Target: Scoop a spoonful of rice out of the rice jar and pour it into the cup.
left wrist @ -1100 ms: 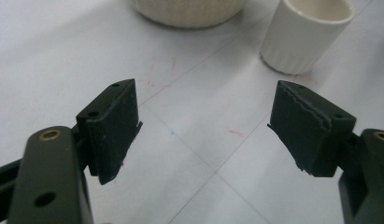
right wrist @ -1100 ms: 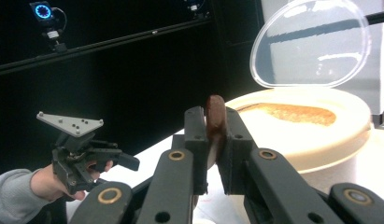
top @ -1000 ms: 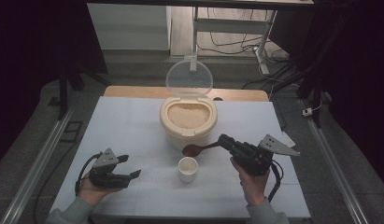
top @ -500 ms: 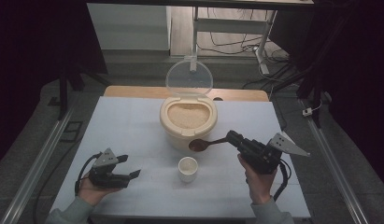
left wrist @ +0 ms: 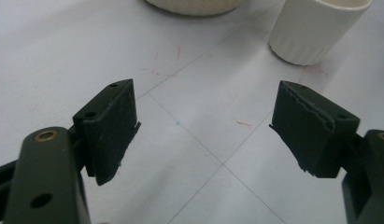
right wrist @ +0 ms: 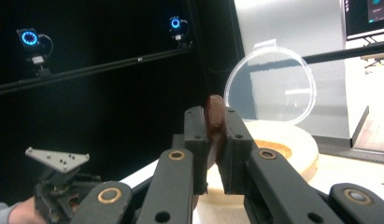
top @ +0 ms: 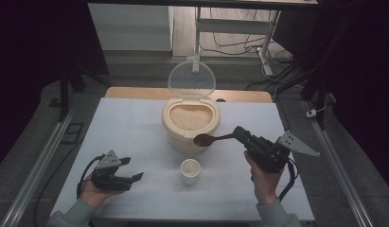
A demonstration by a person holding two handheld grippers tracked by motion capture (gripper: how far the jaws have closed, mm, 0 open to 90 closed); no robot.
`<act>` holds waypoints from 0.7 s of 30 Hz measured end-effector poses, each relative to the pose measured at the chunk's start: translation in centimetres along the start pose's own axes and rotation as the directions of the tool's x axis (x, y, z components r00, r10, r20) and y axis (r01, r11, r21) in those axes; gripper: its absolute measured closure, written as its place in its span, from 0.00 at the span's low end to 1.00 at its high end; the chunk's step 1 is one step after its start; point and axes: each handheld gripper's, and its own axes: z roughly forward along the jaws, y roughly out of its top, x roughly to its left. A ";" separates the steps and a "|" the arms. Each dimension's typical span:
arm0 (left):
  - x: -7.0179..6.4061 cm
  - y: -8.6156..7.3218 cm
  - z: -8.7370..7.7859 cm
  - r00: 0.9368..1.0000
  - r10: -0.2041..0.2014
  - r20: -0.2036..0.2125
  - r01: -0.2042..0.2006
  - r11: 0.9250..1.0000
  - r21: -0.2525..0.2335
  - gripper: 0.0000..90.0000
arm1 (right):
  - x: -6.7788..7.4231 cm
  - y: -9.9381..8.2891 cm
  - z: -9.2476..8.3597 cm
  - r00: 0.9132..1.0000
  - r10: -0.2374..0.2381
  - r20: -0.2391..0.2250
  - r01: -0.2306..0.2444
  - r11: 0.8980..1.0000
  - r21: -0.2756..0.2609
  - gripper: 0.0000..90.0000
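The right tongs (top: 240, 133) are clamped on the handle of a brown wooden spoon (top: 208, 139), to the right of the rice tub (top: 190, 124) that stands mid-worktop. The spoon runs leftward from the tongs, and its bowl hangs at the tub's front-right rim, above the worktop (top: 135, 127). In the right gripper view the spoon (right wrist: 214, 116) stands edge-on, pinched between the two black jaws, with the tub (right wrist: 292, 144) and its upright clear lid (right wrist: 273, 88) behind it. The tub is open and filled with pale grain; its lid (top: 191, 79) stands up at the far rim. A small white cup (top: 190, 171) sits just in front of the tub, upright. The left tongs (top: 130, 177) rest low on the worktop, well to the front-left of the tub, jaws spread apart with nothing between them; the cup (left wrist: 316, 28) shows beyond them in the left gripper view.
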 end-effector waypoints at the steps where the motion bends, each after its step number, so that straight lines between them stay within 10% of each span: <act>1: 0.0 0.0 0.0 1.000 -0.001 0.000 0.001 1.000 0.000 0.24 | -0.1 0.1 0.1 1.000 0.000 0.003 0.000 1.000 -0.004 0.93; 21: -0.1 0.0 0.2 1.000 0.004 0.010 -0.005 1.000 0.015 0.24 | -2.5 2.4 4.7 0.995 -0.009 0.102 0.008 1.000 0.006 0.93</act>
